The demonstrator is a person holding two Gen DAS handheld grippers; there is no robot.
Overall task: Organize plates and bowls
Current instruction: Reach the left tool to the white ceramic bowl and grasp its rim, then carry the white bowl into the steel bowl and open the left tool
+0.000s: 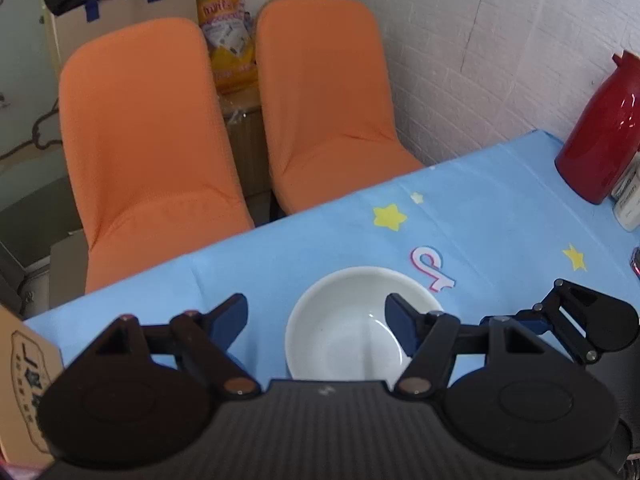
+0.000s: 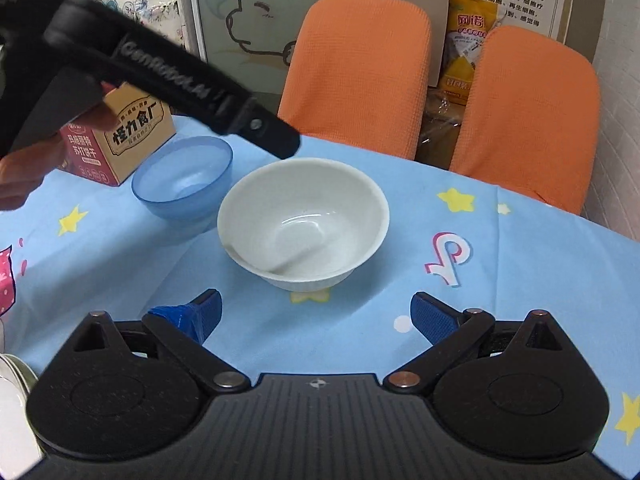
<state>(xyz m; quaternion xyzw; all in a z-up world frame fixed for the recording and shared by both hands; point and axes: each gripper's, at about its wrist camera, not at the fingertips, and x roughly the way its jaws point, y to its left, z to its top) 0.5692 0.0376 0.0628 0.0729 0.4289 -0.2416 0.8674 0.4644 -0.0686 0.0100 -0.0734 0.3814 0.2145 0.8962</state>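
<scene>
while a blue bowl [image 2: 183,178] sits beside it, white bowl [image 2: 303,224] stands unobstructed.

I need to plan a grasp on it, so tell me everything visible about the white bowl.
The white bowl is round, glossy and ceramic-looking, with a plain rim, deep sloping walls and a small foot. It stands upright and empty on the blue star-print tablecloth. A translucent blue bowl sits close beside it; whether they touch is unclear. The left gripper hangs open over it, one finger above the inside; contact cannot be told. The right gripper is open, short of it.
</scene>
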